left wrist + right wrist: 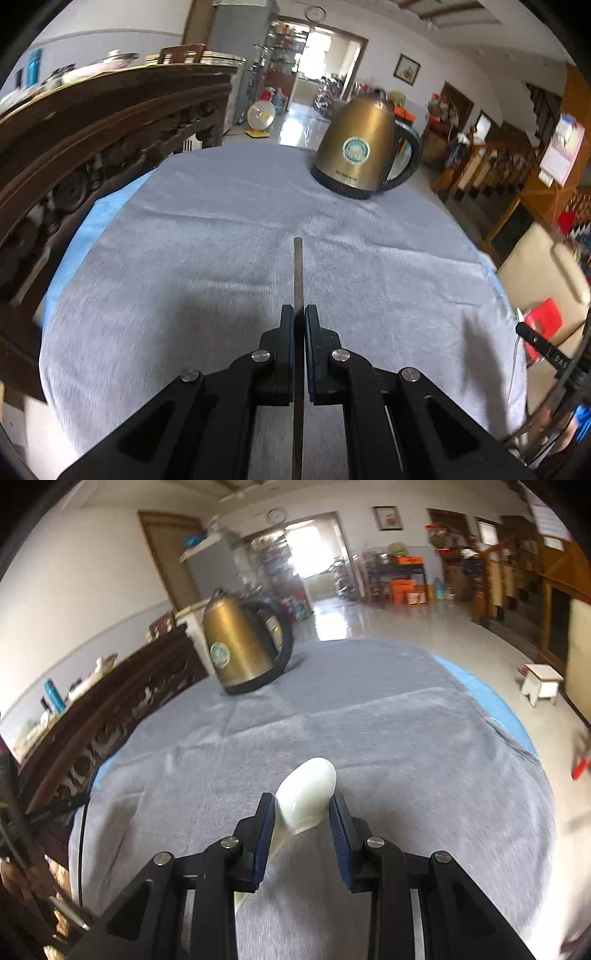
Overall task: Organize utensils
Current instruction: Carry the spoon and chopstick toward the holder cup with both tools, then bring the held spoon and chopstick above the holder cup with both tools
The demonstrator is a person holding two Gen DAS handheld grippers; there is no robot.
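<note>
The left gripper [300, 314] is pressed together on a thin dark metal utensil handle [298, 273], seen edge-on. The strip runs between the pads and pokes out past the fingertips toward 12 o'clock, while its lower part passes back under the gripper toward 6 o'clock; which kind of utensil it is cannot be told. It hangs above the grey cloth [207, 258] that covers the tabletop.

The right gripper [303, 805] pinches a white plastic spoon [308, 794]. Its bowl sits between the blue pads [266, 830] and sticks out beyond them toward 12 o'clock, and its handle slants back toward 7 o'clock under the left finger.

Farther out, a brass-coloured electric kettle [356, 147] with a black handle stands upright on the cloth, at about 1 o'clock from the left gripper and 11 o'clock from the right, well apart from both. A dark carved wooden cabinet [92, 147] borders the tabletop at 9 to 10 o'clock.
</note>
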